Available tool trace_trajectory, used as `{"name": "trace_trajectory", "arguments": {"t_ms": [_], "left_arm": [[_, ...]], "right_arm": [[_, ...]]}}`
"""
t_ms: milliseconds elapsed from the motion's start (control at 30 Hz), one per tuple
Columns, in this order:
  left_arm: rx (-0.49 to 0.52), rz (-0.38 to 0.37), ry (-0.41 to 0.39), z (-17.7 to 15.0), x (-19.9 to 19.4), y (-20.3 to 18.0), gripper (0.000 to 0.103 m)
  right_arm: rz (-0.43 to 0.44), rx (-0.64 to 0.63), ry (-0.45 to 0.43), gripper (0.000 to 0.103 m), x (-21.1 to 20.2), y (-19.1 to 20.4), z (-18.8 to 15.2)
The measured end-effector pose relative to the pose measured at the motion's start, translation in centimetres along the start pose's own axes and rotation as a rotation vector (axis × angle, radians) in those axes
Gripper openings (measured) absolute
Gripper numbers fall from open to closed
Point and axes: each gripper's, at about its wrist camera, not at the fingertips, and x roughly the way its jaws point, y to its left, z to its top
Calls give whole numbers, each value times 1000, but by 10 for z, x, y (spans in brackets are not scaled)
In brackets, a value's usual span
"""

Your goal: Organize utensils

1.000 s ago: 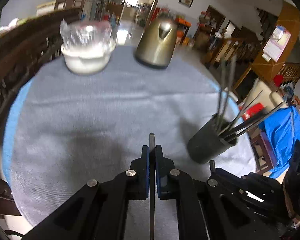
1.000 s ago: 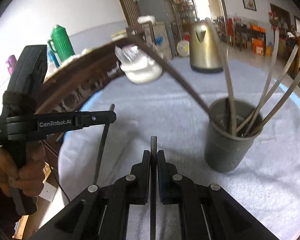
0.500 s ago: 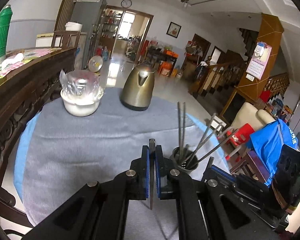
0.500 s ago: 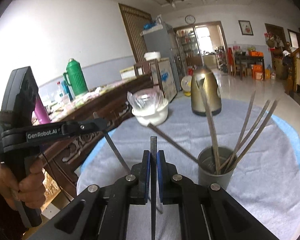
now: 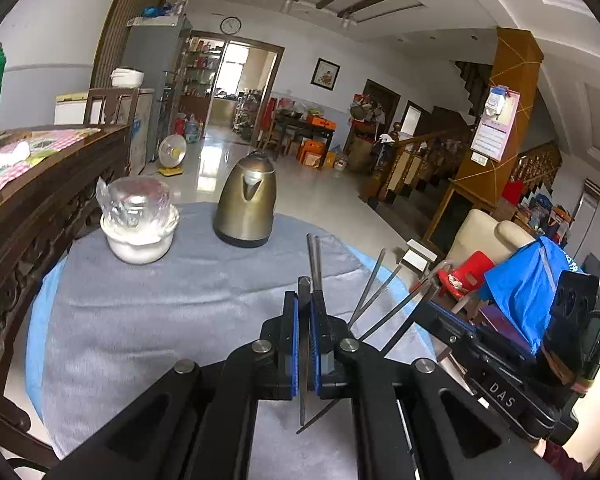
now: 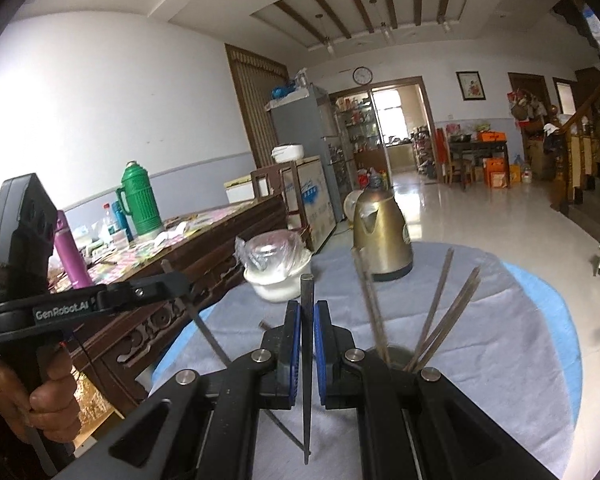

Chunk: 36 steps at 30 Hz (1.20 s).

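A home's living hall: fridge (image 6: 300, 120), kettle (image 5: 246, 204), staircase (image 5: 420, 160).

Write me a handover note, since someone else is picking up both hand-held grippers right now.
Left hand-held gripper: shut on one chopstick.
Right hand-held gripper: shut on another chopstick.
Both are held above the grey cloth; the holder with the other chopsticks sits just ahead of the right one.
Done: several chopsticks stand in the holder.
Left: drop in these two. No loose ones are visible on the cloth.
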Motion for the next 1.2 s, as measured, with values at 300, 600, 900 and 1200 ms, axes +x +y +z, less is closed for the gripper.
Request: {"name": "trace_trajectory", "arguments": {"t_ms": [300,600,900,1200], "left_arm": [[13,-12,-16,13,3,-18,6],[15,-26,-52,40,7,-33,6],[39,-27,-108,68,16,-51,6],[71,18,-125,69,41,-62,6]], "right_arm": [[-33,-26,-53,7,-13,-9,23],[-49,-58,-94,7,-17,-11,49],[-59,-64,-139,7,-9,-16,73],[-109,-25,-145,7,5,-29,67]]}}
